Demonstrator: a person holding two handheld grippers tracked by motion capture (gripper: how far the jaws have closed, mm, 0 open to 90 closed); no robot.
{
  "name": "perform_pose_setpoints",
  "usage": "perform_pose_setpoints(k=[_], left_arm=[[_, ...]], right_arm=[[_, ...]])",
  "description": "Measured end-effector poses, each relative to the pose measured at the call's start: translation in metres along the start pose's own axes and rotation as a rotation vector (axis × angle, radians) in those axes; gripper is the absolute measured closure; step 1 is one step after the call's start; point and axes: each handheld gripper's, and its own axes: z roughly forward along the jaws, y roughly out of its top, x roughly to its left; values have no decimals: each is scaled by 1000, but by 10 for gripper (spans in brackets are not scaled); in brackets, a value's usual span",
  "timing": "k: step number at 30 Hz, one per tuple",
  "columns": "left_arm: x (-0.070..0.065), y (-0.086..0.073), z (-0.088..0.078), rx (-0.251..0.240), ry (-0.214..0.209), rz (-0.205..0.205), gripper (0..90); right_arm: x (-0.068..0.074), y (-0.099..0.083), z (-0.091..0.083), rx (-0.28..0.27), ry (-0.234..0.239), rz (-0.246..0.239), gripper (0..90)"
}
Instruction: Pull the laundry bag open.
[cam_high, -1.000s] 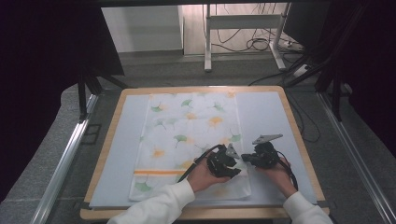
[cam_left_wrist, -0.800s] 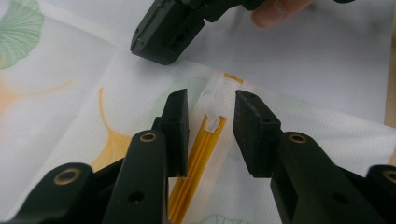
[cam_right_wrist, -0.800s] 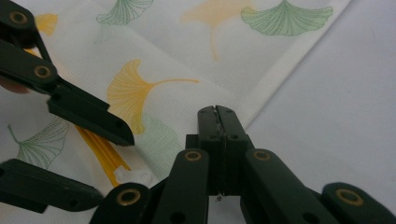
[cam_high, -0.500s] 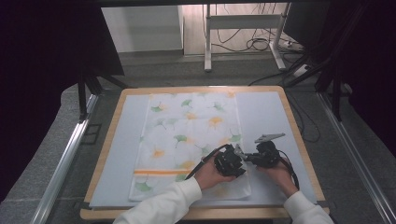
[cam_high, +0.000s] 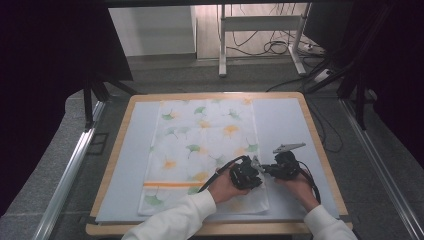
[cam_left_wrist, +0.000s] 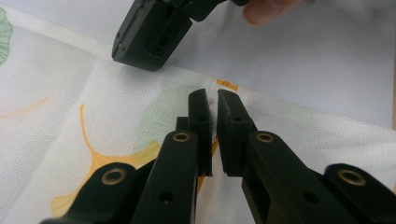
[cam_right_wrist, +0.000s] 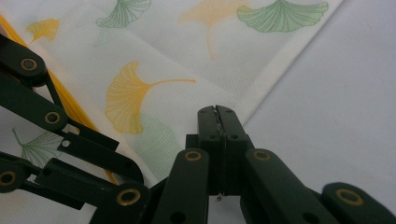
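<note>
A white cloth printed with green and yellow ginkgo leaves lies flat on a pale mat. Both grippers meet at its right hem near the front. My left gripper has just been closing, and its jaws now pinch a small raised fold of the cloth at the hem. My right gripper is shut, with a thin white sliver of the cloth's edge between its pads. Its black tip rests on the hem just beyond my left jaws.
The mat sits on a wood-rimmed table. Bare mat lies right of the cloth. An orange stripe crosses the cloth near its front end. Metal rails flank the table, and cables lie on the floor behind.
My left hand has shifted a little right toward the right gripper, and its jaws have closed on the cloth's hem. The right gripper has stayed put.
</note>
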Motion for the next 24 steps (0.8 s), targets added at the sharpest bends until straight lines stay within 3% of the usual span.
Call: perform_pose_setpoints(k=[13,24], left_arm=[[0,-3,-1,-23,-5,16,900],[3,-10,-2,-70,-22,-60,900]], right_arm=[[1,0,0,1,-2,0,894],[2,-1,-1,3,-14,-15,894]])
